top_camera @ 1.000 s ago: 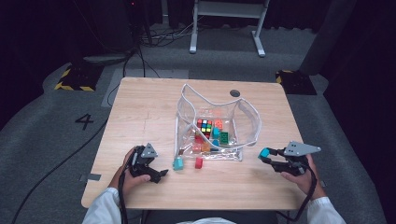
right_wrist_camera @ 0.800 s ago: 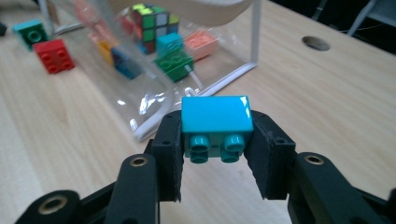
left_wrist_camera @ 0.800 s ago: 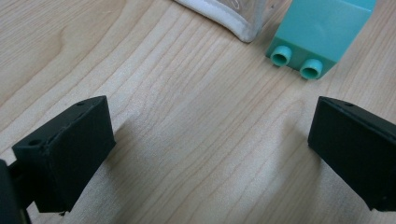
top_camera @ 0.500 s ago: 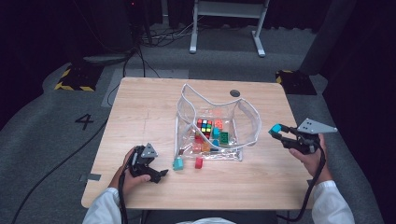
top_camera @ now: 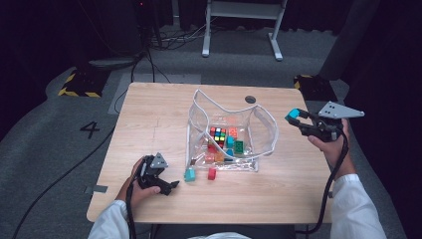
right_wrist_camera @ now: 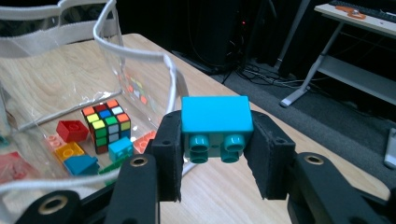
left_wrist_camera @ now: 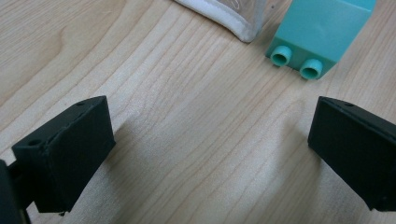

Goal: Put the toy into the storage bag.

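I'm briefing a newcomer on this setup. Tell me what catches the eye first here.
First, the clear bag standing open at the table's middle, with a colourful puzzle cube and bright blocks inside. Next, the right gripper holds a blue block raised beside the bag. A teal block lies before the open left gripper.

teal brick (left_wrist_camera: pixel 322 32) cropped at top, bag corner (left_wrist_camera: pixel 224 16) cropped

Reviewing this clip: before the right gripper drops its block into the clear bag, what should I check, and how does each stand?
1. Blue block clamped in right gripper: ok.
2. Clear bag mouth open upward: ok.
3. Block above the opening: not ok, it hangs beside the bag's right wall.
4. Left gripper open, away from the bag mouth: ok.
5. Teal block and red block on the table outside the bag: not ok.
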Demonstrator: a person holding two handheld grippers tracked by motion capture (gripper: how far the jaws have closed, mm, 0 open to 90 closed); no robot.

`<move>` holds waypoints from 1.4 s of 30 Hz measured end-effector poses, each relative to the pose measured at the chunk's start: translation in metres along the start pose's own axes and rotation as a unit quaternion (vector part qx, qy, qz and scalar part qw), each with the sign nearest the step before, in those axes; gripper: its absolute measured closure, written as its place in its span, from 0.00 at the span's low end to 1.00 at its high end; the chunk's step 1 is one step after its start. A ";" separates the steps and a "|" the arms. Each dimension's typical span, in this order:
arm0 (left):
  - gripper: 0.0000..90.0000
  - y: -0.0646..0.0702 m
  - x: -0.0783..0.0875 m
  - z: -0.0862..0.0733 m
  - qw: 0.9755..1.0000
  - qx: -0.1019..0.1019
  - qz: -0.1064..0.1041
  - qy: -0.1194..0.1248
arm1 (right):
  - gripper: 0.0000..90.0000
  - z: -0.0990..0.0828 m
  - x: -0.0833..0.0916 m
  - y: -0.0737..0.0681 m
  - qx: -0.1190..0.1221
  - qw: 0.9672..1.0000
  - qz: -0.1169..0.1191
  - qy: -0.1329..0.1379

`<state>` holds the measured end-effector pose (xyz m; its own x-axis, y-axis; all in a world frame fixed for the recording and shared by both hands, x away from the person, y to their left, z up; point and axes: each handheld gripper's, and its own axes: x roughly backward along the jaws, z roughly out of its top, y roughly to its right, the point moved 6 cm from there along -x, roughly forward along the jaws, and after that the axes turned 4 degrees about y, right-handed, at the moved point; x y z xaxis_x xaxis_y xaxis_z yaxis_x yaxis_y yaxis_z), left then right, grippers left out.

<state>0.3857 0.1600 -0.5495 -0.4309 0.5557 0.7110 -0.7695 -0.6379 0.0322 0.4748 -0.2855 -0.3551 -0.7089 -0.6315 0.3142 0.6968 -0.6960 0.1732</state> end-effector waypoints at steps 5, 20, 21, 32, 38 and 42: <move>0.00 0.000 0.000 0.000 1.000 0.000 0.000 0.000 | 0.66 0.013 -0.012 0.001 0.007 1.000 -0.003 -0.003; 0.00 0.000 0.000 0.000 1.000 0.000 0.000 0.000 | 0.66 0.043 -0.059 -0.039 0.016 0.996 0.087 0.005; 0.00 0.000 0.000 0.000 1.000 0.000 0.000 0.000 | 0.66 0.044 -0.062 -0.043 0.020 0.995 0.097 0.003; 0.00 0.000 0.000 0.000 1.000 0.000 0.000 0.000 | 0.66 0.041 -0.098 -0.088 0.097 0.978 0.179 -0.054; 0.00 0.000 0.000 0.000 1.000 -0.001 0.000 0.000 | 0.65 0.033 -0.112 -0.100 0.126 0.967 0.194 -0.109; 0.00 0.000 0.000 0.000 1.000 0.000 0.000 0.000 | 0.65 0.025 -0.120 -0.103 0.150 0.955 0.198 -0.164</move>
<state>0.3857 0.1600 -0.5495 -0.4311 0.5554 0.7111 -0.7695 -0.6378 0.0316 0.4906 -0.1295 -0.3872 -0.3463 -0.6499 0.6766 0.9375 -0.2656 0.2247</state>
